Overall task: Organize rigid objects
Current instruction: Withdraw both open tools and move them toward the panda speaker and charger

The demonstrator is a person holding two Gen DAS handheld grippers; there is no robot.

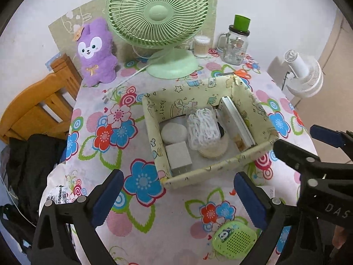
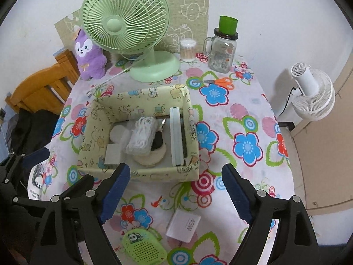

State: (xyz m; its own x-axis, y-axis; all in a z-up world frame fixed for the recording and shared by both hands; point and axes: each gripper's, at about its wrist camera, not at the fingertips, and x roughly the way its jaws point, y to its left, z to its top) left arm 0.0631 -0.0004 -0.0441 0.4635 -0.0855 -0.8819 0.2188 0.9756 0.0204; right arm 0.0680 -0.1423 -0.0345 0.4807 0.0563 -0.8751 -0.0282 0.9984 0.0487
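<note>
The left gripper (image 1: 174, 190) hung above the flowered tabletop (image 1: 154, 227) with its jaws wide apart and nothing between them. The right gripper (image 2: 175, 187) was likewise spread and empty. At twelve o'clock from both stood the pale yellow fabric box (image 1: 152, 141), holding a round white pad (image 1: 173, 132), a white cube (image 1: 178, 158), a bundle of white cord (image 1: 204, 128) and a flat white case (image 1: 237, 119) leaning on its three o'clock wall. Outside the box, toward six o'clock, a green panda speaker (image 2: 143, 246) lay just beside a white charger (image 2: 184, 225). Orange scissors (image 2: 220, 81) lay near one o'clock, beside a glass jar (image 2: 221, 53).
</note>
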